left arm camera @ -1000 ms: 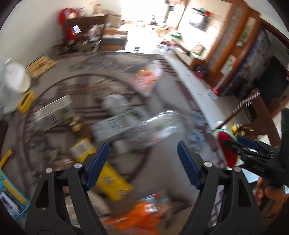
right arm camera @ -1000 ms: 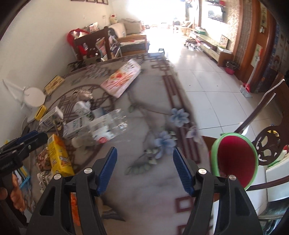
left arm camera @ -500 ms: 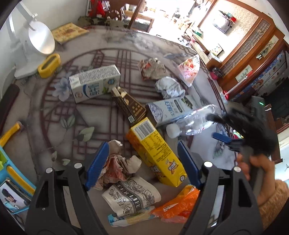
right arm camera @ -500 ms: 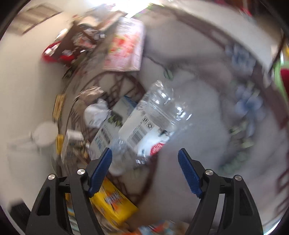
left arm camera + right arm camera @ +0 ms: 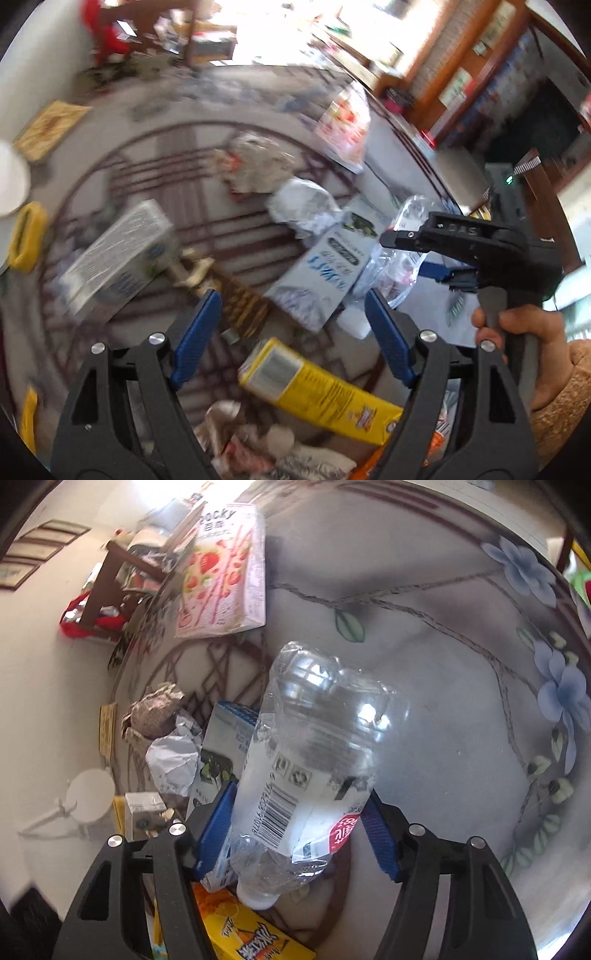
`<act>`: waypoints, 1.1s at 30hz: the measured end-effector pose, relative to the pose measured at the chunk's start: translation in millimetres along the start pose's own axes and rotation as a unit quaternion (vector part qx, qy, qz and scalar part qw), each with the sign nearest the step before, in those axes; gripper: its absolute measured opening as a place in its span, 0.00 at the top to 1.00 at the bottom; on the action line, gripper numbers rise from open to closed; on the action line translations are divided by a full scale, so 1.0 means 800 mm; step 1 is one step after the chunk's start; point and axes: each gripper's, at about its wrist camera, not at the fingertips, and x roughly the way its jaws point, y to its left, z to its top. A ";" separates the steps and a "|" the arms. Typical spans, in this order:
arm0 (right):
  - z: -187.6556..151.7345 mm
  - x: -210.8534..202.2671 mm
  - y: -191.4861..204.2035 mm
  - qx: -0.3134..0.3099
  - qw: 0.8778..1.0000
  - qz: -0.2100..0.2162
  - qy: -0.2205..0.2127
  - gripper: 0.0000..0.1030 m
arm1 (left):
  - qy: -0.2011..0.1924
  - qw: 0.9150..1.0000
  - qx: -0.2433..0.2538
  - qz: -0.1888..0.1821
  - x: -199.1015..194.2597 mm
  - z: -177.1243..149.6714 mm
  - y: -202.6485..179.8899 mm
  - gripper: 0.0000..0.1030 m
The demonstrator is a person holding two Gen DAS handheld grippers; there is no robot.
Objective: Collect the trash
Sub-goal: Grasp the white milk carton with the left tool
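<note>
My right claw [image 5: 297, 830] sat astride the clear plastic bottle [image 5: 314, 760], jaws closing, one blue pad to each side of the label. Whether the pads already pressed on the plastic I could not tell; the bottle's bulk hid the contact. The bottle lay on the patterned table [image 5: 443, 701], white cap toward me, base pointing away.

Everything else noted relative to the bottle:
- Pale blue carton [image 5: 221, 746] just beside it on the left, partly tucked under.
- Crumpled white paper [image 5: 171, 760] left of that carton, a grey-brown wad [image 5: 155, 710] behind it.
- Pink strawberry box [image 5: 221, 572] well beyond the bottle's base.
- Yellow carton [image 5: 236, 930] near the cap end.

My left claw [image 5: 291, 339] hung spread and opening wider above the table, nothing between its pads. In its blurred view the yellow carton [image 5: 317, 395] lay just below the tips.
</note>
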 end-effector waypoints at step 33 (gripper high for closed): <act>-0.078 -0.135 0.024 -0.210 0.970 -0.065 -0.099 0.37 | -0.025 0.999 -0.023 -0.011 -0.010 0.005 -0.060 0.55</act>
